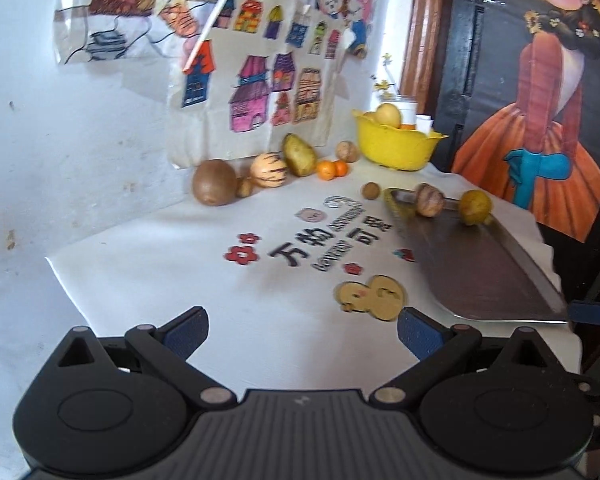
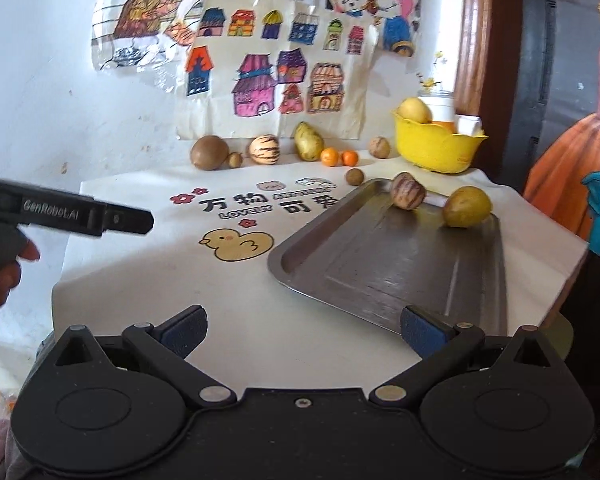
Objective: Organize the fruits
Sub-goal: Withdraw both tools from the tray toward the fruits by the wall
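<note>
Both the left hand-held gripper (image 1: 302,330) and the right hand-held gripper (image 2: 303,326) hang wide open and empty over the counter (image 2: 260,332). On the far end of the rectangular grey metal tray (image 2: 380,264) lie a striped brown fruit (image 2: 408,196) and a yellow-green round fruit (image 2: 467,206). Beyond the tray, along the wall, sit more fruits and a yellow plastic bowl (image 2: 436,146).

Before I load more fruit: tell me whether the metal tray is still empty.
No, the metal tray already holds two fruits at its far end: a striped brown one and a yellow-green one.
</note>
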Demonstrator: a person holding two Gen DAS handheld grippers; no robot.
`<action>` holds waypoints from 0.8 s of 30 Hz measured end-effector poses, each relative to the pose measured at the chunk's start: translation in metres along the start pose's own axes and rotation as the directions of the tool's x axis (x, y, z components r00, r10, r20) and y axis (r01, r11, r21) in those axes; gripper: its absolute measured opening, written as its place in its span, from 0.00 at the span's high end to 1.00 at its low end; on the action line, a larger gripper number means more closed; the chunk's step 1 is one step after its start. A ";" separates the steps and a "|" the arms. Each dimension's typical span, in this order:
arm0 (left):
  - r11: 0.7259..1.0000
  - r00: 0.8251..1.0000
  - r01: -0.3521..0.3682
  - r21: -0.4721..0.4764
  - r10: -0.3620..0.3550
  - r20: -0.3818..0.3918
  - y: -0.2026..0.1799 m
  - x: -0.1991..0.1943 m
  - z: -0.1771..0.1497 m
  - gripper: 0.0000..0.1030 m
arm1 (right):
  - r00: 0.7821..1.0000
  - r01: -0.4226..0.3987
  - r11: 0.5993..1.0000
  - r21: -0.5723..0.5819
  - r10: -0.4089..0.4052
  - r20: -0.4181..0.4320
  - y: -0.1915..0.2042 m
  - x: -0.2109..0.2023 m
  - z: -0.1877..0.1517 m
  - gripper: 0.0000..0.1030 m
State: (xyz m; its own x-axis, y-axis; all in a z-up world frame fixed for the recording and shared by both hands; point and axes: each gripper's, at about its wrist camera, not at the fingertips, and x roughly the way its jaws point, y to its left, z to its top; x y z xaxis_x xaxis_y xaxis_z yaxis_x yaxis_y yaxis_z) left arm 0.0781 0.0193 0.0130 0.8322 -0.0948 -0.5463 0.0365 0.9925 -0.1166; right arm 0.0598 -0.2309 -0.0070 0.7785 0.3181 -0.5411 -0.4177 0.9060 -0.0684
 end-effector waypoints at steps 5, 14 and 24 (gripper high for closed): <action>0.998 0.998 -0.059 -0.005 0.059 0.001 0.024 0.010 0.013 0.00 | 0.999 -0.027 0.996 -0.085 0.025 -0.020 -0.001 0.013 0.011 0.01; 0.993 0.993 -0.120 0.012 0.120 0.011 0.052 0.036 0.038 0.00 | 0.991 -0.126 0.984 -0.124 0.119 -0.056 -0.026 0.039 0.057 0.01; 0.979 0.987 -0.157 0.132 0.152 0.048 0.057 0.082 0.070 0.00 | 0.978 -0.198 0.979 -0.052 0.193 -0.079 -0.073 0.116 0.149 0.01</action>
State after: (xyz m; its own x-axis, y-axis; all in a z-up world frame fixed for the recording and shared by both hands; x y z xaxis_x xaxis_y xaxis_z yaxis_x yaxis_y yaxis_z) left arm 0.1871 0.0739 0.0193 0.8538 0.0610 -0.5170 -0.0219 0.9964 0.0813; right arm 0.2506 -0.2181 0.0598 0.6437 0.4643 -0.6084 -0.5870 0.8096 -0.0032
